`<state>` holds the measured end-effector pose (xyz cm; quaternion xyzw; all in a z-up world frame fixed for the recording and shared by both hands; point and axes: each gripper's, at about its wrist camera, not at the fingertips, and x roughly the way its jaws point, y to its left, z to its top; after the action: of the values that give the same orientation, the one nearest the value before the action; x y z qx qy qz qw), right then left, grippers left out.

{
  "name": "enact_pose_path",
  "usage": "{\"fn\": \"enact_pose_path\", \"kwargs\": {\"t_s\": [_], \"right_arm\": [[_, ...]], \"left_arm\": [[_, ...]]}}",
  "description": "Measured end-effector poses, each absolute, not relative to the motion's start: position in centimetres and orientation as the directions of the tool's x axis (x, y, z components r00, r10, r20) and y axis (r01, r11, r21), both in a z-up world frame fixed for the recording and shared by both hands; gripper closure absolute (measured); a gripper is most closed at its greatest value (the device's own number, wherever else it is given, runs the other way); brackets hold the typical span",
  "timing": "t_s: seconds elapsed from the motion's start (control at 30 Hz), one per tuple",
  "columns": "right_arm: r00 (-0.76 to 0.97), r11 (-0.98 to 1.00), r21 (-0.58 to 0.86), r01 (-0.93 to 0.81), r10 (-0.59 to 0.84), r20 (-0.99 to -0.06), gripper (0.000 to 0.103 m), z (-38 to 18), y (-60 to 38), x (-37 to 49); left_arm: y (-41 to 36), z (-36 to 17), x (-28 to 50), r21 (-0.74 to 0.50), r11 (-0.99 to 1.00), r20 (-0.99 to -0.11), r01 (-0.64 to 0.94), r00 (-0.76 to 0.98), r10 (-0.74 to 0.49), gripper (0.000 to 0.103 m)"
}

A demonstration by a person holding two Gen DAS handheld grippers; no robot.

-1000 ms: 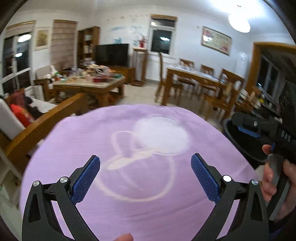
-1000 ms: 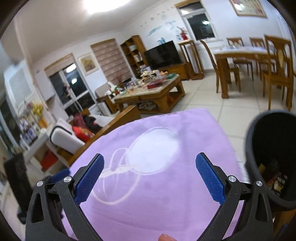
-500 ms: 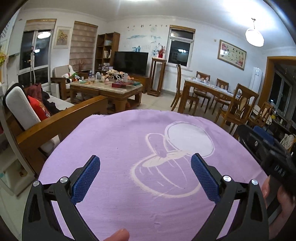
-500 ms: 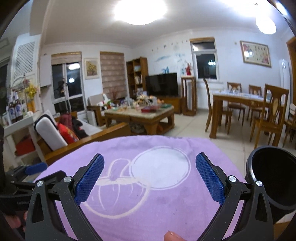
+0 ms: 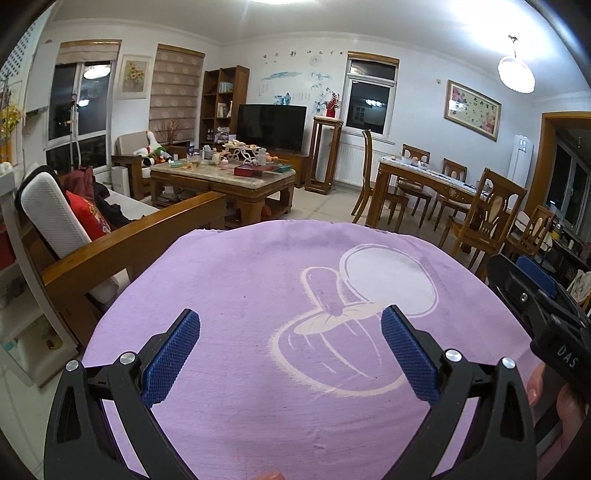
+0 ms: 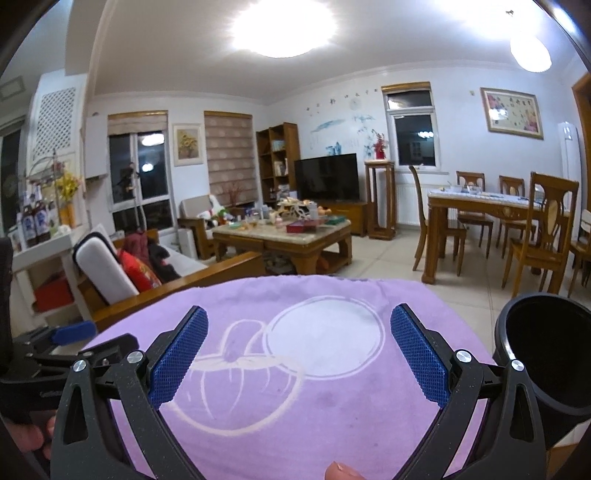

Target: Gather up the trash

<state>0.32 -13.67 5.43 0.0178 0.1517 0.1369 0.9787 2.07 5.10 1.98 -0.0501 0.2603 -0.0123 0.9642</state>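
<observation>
Left gripper (image 5: 290,354) & right gripper (image 6: 298,354) both hover w/ blue-padded fingers spread wide, gripping nothing, over purple cloth w/ white cartoon print (image 6: 325,398). Round black trash bin (image 6: 543,354) sits just right of cloth; no loose trash visible.

Bright indoor light | ceiling lamp (image 6: 282,26) glares at top center | sharp focus | fisheye bending, dark corners
</observation>
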Motion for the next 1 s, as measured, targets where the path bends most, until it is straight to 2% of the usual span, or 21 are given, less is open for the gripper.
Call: {"fn": "enact_pose_path", "kwargs": {"t_s": [0.4, 1.0], "right_arm": [[0.908, 0.957, 0.116, -0.265, 0.288, -0.305, 0.005, 5.0, -14.4, 0.3], [0.907, 0.958, 0.111, -0.265, 0.287, -0.308, 0.005, 5.2, -14.7, 0.6]], "left_arm": [[5.1, 2.1, 1.9, -0.071, 0.997, -0.497, -0.042, 0.868, 0.001, 0.005], [5.0, 2.3, 1.7, -0.067, 0.997, -0.485, -0.042, 0.875, 0.004, 0.005]]}}
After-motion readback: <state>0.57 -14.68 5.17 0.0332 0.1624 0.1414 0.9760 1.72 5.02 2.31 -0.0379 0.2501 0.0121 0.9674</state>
